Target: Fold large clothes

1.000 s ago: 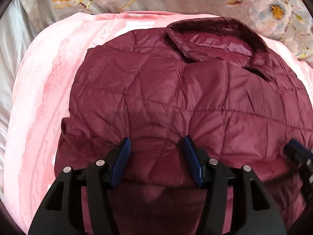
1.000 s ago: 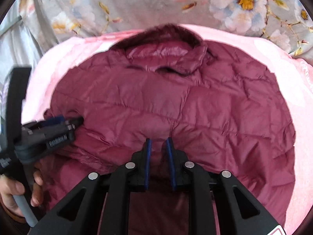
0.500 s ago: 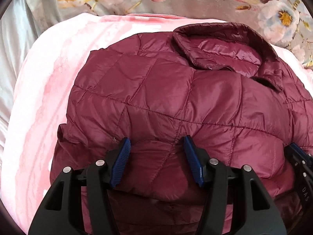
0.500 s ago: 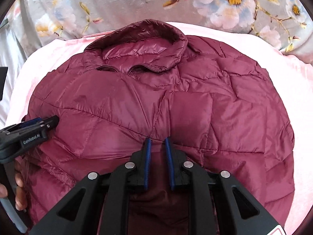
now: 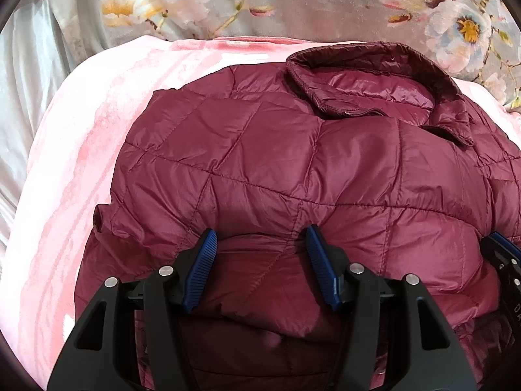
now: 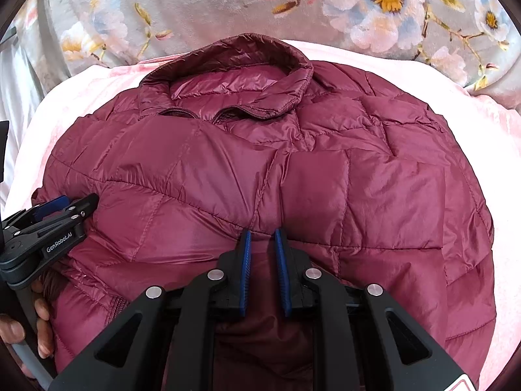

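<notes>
Pink blanket [image 5: 65, 169] carrying a maroon quilted jacket [image 5: 293, 169].
Left gripper [image 5: 259, 238] gapes wide over the near hem; right gripper [image 6: 262, 238] is narrowed, pinching hem fabric.

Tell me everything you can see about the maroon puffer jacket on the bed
The maroon puffer jacket is quilted in stitched squares, in shiny, thin, nylon-like fabric. Its stand-up collar lies at the far end, zipper partly open beneath it. It lies front up on a pink blanket, its near part folded up over the body. The right gripper pinches that folded edge, jaws nearly closed; the left gripper is open, its fingers straddling the same edge.
</notes>
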The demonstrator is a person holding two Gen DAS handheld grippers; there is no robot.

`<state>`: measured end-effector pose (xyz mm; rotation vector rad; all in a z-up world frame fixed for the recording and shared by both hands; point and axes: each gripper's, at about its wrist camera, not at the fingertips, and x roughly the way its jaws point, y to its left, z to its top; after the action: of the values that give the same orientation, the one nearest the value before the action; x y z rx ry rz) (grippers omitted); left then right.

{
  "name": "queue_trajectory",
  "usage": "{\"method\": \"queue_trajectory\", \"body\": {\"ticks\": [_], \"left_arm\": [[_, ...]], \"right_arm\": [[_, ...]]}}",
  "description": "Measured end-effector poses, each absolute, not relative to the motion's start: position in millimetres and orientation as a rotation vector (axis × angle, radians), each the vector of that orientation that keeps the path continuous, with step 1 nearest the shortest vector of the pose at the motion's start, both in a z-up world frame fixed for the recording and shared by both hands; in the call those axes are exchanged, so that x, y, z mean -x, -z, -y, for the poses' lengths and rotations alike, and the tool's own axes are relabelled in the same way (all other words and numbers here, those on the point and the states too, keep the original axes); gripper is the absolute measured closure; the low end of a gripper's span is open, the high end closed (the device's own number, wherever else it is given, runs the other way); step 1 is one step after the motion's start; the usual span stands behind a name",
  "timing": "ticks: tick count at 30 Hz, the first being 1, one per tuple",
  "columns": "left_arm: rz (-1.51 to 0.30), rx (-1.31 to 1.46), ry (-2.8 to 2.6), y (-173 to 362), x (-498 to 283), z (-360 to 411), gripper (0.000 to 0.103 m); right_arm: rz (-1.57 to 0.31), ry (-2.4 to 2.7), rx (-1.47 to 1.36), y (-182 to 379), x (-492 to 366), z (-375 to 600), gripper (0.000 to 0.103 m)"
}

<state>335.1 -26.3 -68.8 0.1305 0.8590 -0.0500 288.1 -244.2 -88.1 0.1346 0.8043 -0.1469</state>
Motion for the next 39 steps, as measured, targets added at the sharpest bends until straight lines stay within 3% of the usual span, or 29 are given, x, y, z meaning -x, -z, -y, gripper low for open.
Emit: {"method": "queue_trajectory", "body": {"ticks": [6, 12, 13, 15, 21, 23, 24, 25, 30, 34, 39], "left_arm": [[-0.86, -0.122, 0.058, 68.1, -334.7, 25.8, 0.047], [-0.958, 0.159, 0.265, 28.2, -364.6, 0.5, 0.046], [-0.958, 0.206, 0.291, 17.4, -378.4, 0.0, 0.042], [-0.957, 0.237, 0.327, 7.8, -403.5, 6.7, 0.036], [-1.08, 0.361, 0.348, 38.7, -472.8, 30.7, 0.037], [-1.125, 0.385, 0.357, 54.7, -482.2, 38.3, 0.052], [-1.138, 0.384, 0.361, 60.1, -482.9, 42.9, 0.071], [-1.154, 0.388, 0.387, 64.0, -482.3, 47.4, 0.087], [-1.079, 0.34, 0.415, 50.1, -465.8, 43.1, 0.093], [-1.058, 0.236, 0.389, 63.0, -456.1, 54.8, 0.093], [-0.999, 0.143, 0.366, 70.1, -449.4, 61.0, 0.093]], "right_arm": [[-0.803, 0.132, -0.161, 86.5, -288.1, 246.4, 0.086], [-0.708, 0.026, -0.443, 43.1, -291.5, 289.0, 0.063], [-0.706, -0.001, -0.504, 37.6, -301.4, 297.8, 0.06], [-0.716, -0.045, -0.586, 36.3, -322.2, 307.8, 0.06], [-0.746, -0.024, -0.802, 69.4, -374.5, 329.5, 0.06], [-0.77, -0.036, -0.862, 83.4, -385.6, 333.6, 0.066], [-0.773, -0.049, -0.863, 84.4, -387.6, 333.3, 0.074], [-0.771, -0.074, -0.852, 82.1, -389.2, 332.1, 0.093], [-0.702, -0.026, -0.598, 50.9, -369.3, 320.4, 0.095], [-0.805, 0.048, -0.438, 74.6, -377.1, 301.5, 0.095], [-0.8, 0.101, -0.292, 84.0, -380.1, 283.3, 0.096]]}}
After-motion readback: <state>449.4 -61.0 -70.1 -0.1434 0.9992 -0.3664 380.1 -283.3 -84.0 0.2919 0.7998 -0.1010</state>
